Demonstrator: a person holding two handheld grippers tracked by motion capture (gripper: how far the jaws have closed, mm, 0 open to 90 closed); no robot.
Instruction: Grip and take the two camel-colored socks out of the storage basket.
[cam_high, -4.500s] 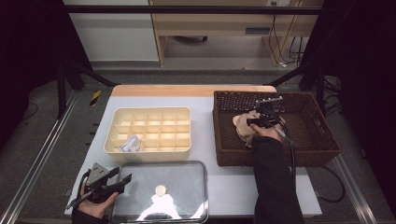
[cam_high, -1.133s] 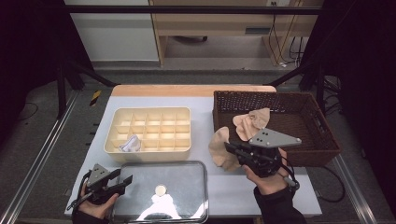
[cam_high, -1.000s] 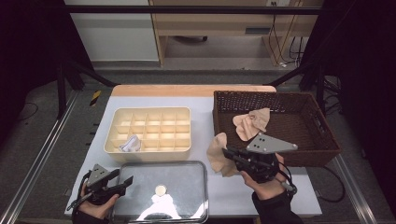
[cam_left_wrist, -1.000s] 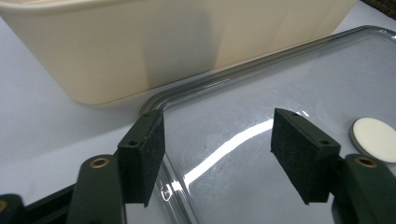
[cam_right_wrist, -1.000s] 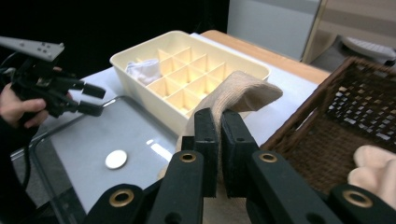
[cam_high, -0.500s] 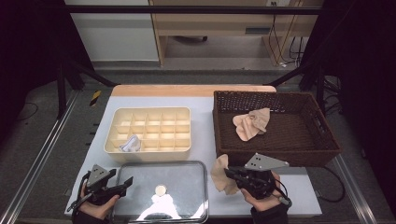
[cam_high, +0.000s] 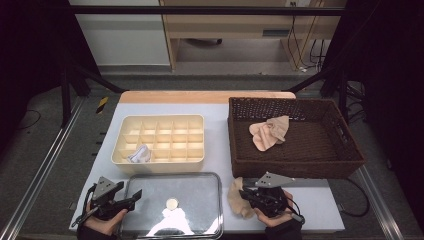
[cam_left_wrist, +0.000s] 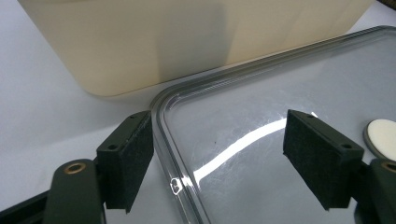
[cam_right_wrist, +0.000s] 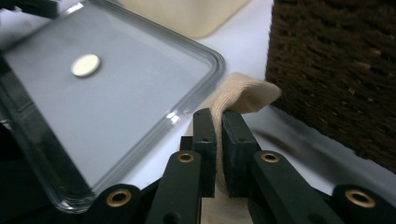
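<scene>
Beside the basket (cam_high: 295, 165), right gripper (cam_high: 246, 194) (lowered since earlier) grips beige cloth (cam_high: 236, 197), ready for release; left gripper (cam_high: 134, 196) gapes.

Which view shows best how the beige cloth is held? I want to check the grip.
The right gripper view: the right tongs pinch a fold of the beige cloth. The high view shows the cloth small on the table; the left gripper view faces the clear lid.

Looks like a lab test rig, not anyone's home: a white tabletop (cam_high: 220, 125) boxed in by black metal frame bars (cam_high: 200, 10), grey carpet floor, loose cables (cam_high: 300, 40) trailing under a plain wooden bench (cam_high: 235, 25) behind.
</scene>
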